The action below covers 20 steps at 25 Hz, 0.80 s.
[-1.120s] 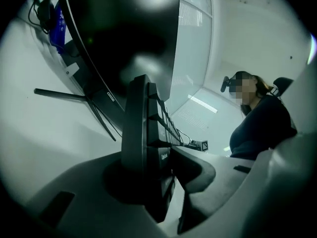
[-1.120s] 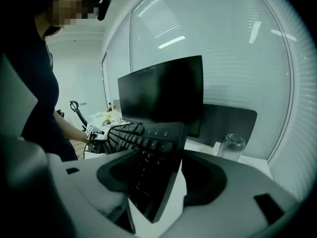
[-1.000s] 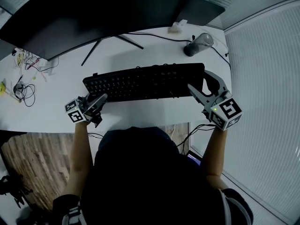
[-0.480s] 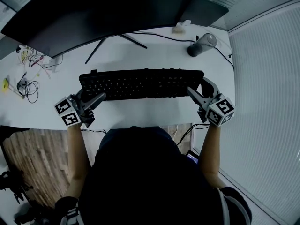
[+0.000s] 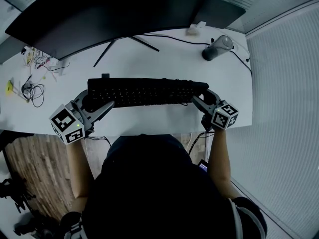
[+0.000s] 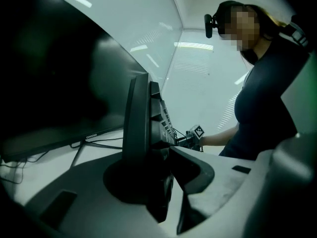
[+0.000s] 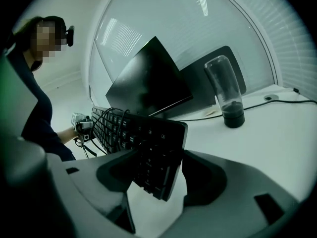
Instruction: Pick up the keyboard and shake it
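Observation:
The black keyboard [image 5: 147, 91] hangs above the white desk [image 5: 149, 59], held at both ends and tipped towards its edge. My left gripper [image 5: 94, 102] has the keyboard's left end between its jaws, which are closing on it. In the left gripper view that end [image 6: 143, 123] stands upright in the left gripper [image 6: 163, 157]. At the other end my right gripper [image 5: 203, 97] is shut on the keyboard. The right gripper view shows that keyed end [image 7: 148, 148] clamped in the right gripper [image 7: 158, 172].
A wide dark monitor [image 5: 99, 14] on thin legs stands behind the keyboard. A clear bottle [image 5: 217, 46] with a dark base and a cable sit at the back right. Tangled wires [image 5: 27, 91] lie at the desk's left end. Window blinds [image 5: 284, 108] run along the right.
The keyboard, slanted with its right end higher a second ago, has levelled out and shifted left. Both grippers moved left with it, and the right one came inward.

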{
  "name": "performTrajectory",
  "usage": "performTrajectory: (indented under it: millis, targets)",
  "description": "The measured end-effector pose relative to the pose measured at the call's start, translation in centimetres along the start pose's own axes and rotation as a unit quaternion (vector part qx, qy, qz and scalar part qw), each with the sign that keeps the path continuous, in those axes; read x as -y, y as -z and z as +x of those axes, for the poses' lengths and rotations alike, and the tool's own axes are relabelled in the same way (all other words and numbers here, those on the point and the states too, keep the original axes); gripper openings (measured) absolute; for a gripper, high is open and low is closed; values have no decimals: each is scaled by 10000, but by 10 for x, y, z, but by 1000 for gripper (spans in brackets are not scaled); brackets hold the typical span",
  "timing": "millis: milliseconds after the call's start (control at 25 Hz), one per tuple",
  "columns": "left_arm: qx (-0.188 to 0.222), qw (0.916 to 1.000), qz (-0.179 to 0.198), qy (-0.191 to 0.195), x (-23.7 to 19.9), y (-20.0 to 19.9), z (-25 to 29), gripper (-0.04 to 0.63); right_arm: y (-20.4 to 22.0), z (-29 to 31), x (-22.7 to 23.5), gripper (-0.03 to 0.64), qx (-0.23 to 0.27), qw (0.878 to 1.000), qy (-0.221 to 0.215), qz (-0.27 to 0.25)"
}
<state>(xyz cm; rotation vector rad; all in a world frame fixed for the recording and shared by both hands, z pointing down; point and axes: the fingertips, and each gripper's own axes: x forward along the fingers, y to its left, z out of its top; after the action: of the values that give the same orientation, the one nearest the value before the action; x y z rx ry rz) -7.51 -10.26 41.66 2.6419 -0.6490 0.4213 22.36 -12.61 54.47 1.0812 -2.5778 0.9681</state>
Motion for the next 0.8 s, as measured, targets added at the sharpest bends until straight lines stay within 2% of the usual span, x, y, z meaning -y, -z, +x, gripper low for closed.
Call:
performTrajectory:
  millis: [160, 280, 560, 680, 800]
  targets:
    - [-177, 9992, 342, -109, 8, -15, -2, 147, 2, 3, -1, 287, 30, 9998, -114, 152]
    - [-147, 9996, 227, -103, 5, -11, -2, 147, 2, 2, -2, 286, 15, 9999, -88, 142]
    - [338, 9969, -690, 189, -9, 36, 7, 147, -2, -13, 0, 285, -245, 9991, 246, -231]
    - [589, 9898, -1246, 364, -15, 59, 16, 150, -9, -24, -1, 285, -331, 9975, 409, -466]
    - [798, 9790, -1797, 532, -21, 80, 27, 158, -19, -32, -2, 285, -424, 9955, 500, -685]
